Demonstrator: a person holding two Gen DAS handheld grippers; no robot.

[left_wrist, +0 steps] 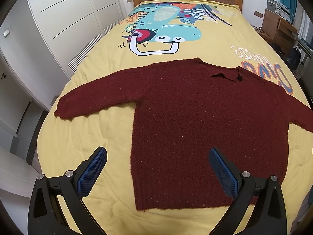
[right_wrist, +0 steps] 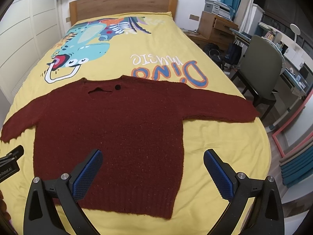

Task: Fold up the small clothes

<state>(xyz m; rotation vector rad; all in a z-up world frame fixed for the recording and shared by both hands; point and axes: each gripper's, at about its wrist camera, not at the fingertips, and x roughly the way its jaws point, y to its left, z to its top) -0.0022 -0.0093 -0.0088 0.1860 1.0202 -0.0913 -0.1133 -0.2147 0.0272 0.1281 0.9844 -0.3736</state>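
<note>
A dark red knitted sweater (left_wrist: 195, 121) lies flat and spread out on the yellow bedspread (left_wrist: 82, 137), both sleeves stretched sideways and the neck toward the headboard. My left gripper (left_wrist: 157, 152) hovers open above the sweater's lower left corner, nothing between its blue pads. In the right wrist view the same sweater (right_wrist: 117, 129) fills the middle, and my right gripper (right_wrist: 152, 154) stands open over its lower right part, holding nothing. The tip of the left gripper (right_wrist: 11, 156) shows at the left edge there.
The bed has a wooden headboard (right_wrist: 123, 5) and a dinosaur print (left_wrist: 162, 23). White wardrobe doors (left_wrist: 64, 19) run along the left. On the right stand a grey chair (right_wrist: 260, 64), a cluttered desk (right_wrist: 293, 58) and wooden drawers (right_wrist: 219, 27).
</note>
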